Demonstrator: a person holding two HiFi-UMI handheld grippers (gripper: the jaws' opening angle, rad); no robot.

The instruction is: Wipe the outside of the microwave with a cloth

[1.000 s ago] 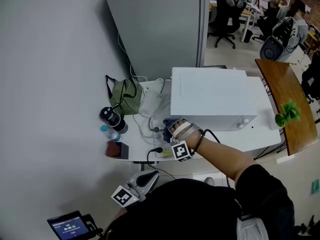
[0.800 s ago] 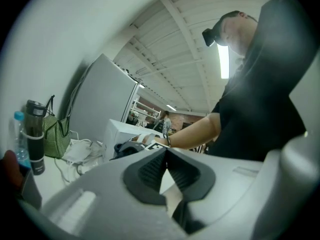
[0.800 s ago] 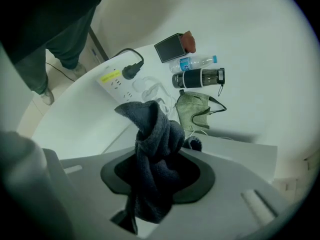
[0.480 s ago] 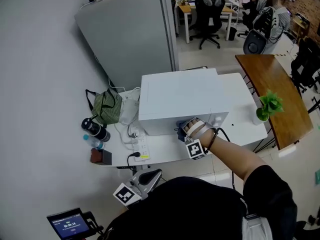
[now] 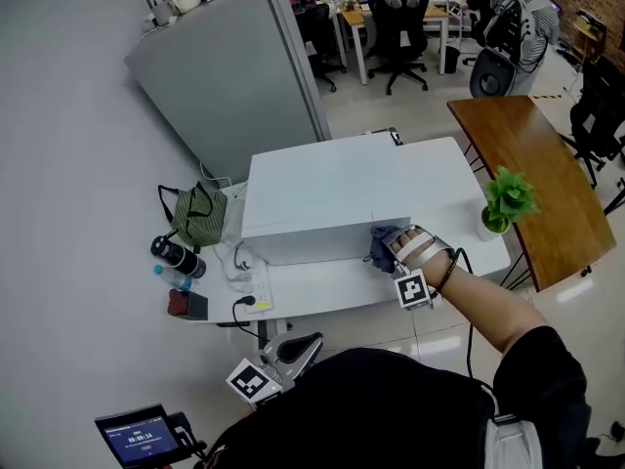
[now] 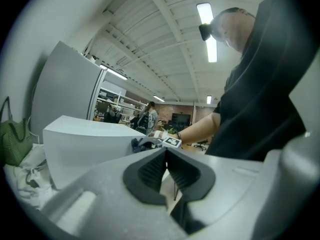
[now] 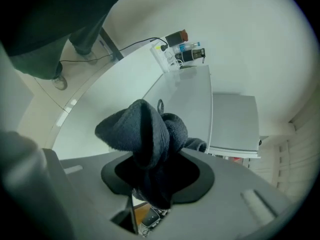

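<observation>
Dark cloth (image 7: 145, 134) sits clamped between the right hand-held gripper's (image 7: 156, 170) jaws.

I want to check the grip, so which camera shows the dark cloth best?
The right gripper view: the cloth fills the middle, bunched and clamped in the right gripper. The head view shows only a small dark wad at the microwave's front edge; the left gripper view shows a tiny dark bit far off.

- Right arm (image 5: 480, 308) stretched forward and to the right, forearm bare, dark sleeve at the upper arm.
- Right gripper (image 7: 157, 179): jaws clamped on a bunched dark cloth (image 7: 142, 129), tipped a little downward.
- Left gripper (image 6: 166, 170): held low, near my body, about level, jaws pressed together, nothing between.
</observation>
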